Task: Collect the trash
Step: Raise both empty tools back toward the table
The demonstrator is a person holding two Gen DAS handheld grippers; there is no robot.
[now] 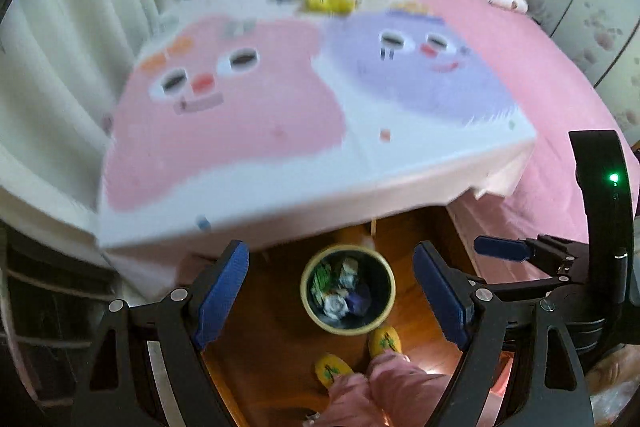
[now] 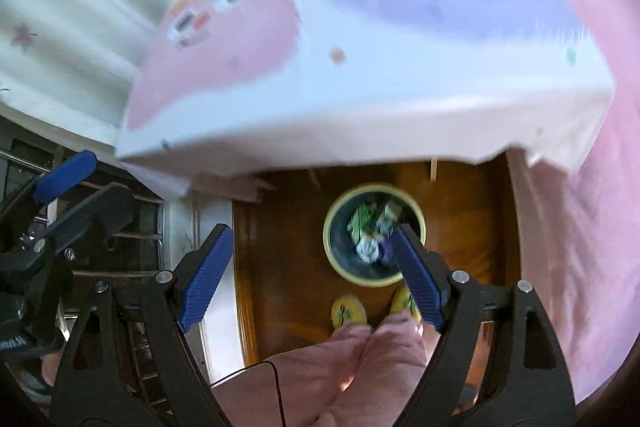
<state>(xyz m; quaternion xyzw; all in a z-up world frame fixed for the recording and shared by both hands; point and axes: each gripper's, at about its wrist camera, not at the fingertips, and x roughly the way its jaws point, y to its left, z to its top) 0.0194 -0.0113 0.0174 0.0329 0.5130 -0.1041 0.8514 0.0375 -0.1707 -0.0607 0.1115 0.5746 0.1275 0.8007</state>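
Trash bin (image 1: 347, 290), holding crumpled wrappers (image 1: 340, 287), lies directly below and between the spread, empty left gripper (image 1: 332, 297); right gripper (image 2: 310, 273), likewise agape, hangs offset beside it.

We see the trash bin (image 1: 347, 323) standing upright on the wooden floor (image 1: 280, 347), just beyond the near edge of the table and close to its right-hand corner. It is round, with a pale yellowish rim and a dark inner wall. Inside lies the trash (image 1: 340, 291): a crumpled white paper ball, a second pale crumple, a green-and-white wrapper against the left wall, and a purple piece on the right. The heap sits low in the bin, below the rim. Motion blur softens finer detail.
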